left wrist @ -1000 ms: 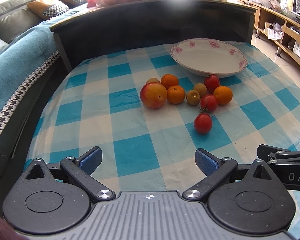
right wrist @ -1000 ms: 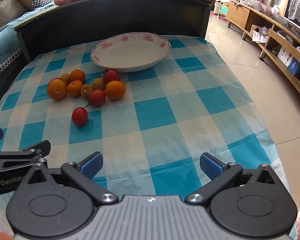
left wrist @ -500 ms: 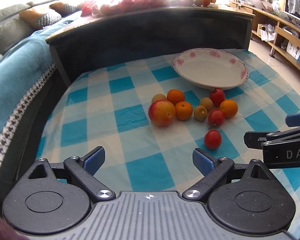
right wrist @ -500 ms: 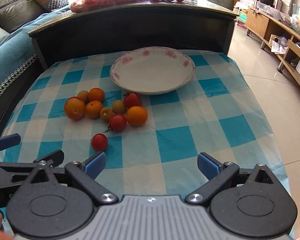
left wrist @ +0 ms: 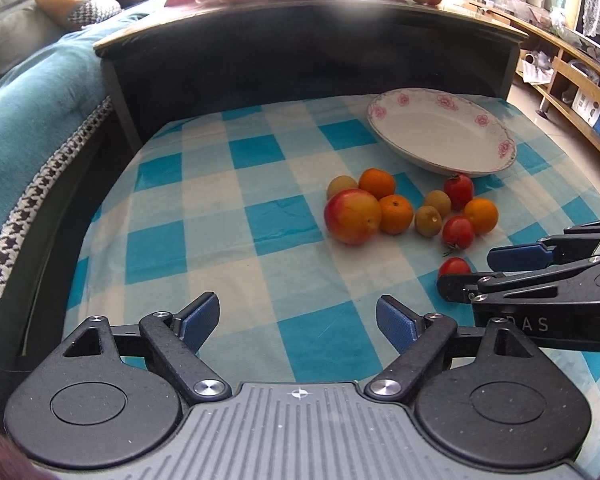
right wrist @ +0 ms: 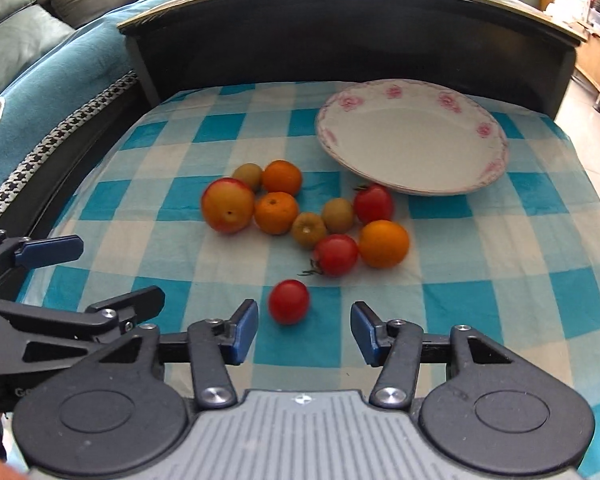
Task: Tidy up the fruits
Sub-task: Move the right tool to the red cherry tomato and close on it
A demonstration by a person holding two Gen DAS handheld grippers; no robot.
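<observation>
Checked cloth (right wrist: 452, 308); right tongs (right wrist: 304, 328) closing, unclamped, near lone tomato (right wrist: 289, 301); left tongs (left wrist: 298, 318) narrowing, empty.

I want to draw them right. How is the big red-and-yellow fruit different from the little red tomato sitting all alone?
The big round red-and-yellow fruit is the largest piece; the small glossy red tomato is among the smallest. The big fruit blends red into yellow-orange, the tomato is red all over. The big fruit sits pressed against other fruits; the tomato lies apart, nearest the right tongs, whose jaws have just been closing but do not touch it. Both are round and lie on the blue-and-white checked cloth.
</observation>
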